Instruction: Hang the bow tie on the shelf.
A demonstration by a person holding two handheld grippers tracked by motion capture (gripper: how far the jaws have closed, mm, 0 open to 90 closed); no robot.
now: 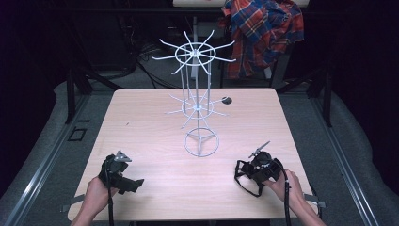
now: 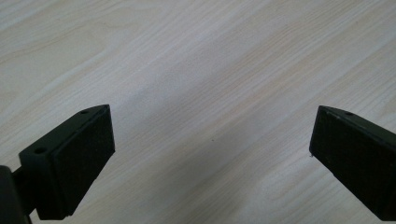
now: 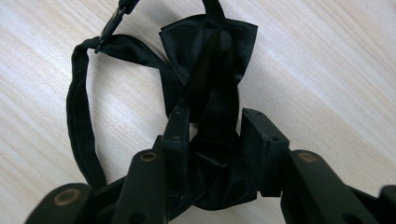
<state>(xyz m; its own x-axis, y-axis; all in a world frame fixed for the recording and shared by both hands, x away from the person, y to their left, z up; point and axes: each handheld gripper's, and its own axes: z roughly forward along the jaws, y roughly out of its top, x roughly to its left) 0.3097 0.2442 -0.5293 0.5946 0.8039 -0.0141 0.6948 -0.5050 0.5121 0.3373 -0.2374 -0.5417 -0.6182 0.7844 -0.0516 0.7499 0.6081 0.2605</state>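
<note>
A: Where was the black satin bow tie with its thin neck strap (image 3: 205, 70) relative to the white wire two-tier spinner rack (image 1: 198, 101)?

B: It lay on the pale wood-grain tabletop (image 1: 155, 136), near the table's front right edge and on the person's side of the rack's ring base. The strap looped out beside the bow, flat on the wood, with a small metal clasp at one end.

A: State of the right gripper (image 3: 212, 126)?

B: Its jaws stood on either side of the bow tie's middle and pressed into the fabric: a grasp on the bow tie. The bow's wings spread beyond the jaw tips.

A: And the left gripper (image 2: 212, 140)?

B: Released. Its jaws stood wide apart over bare wood, with nothing between them. In the high view it sat near the front left edge, well apart from the rack.

A: Open room for moving?

B: The tabletop between the two grippers and the rack's base was bare. The rack's wire hooks overhung the table's centre and rear. A small dark disc (image 1: 227, 100) lay just beside the rack, toward the rear.

A: Surroundings?

B: Grey floor covering ran round the table. A red-and-blue plaid shirt (image 1: 263, 33) hung behind the table's rear edge, beyond the rack.

A: Any legible writing?

B: No readable lettering could be made out.
</note>
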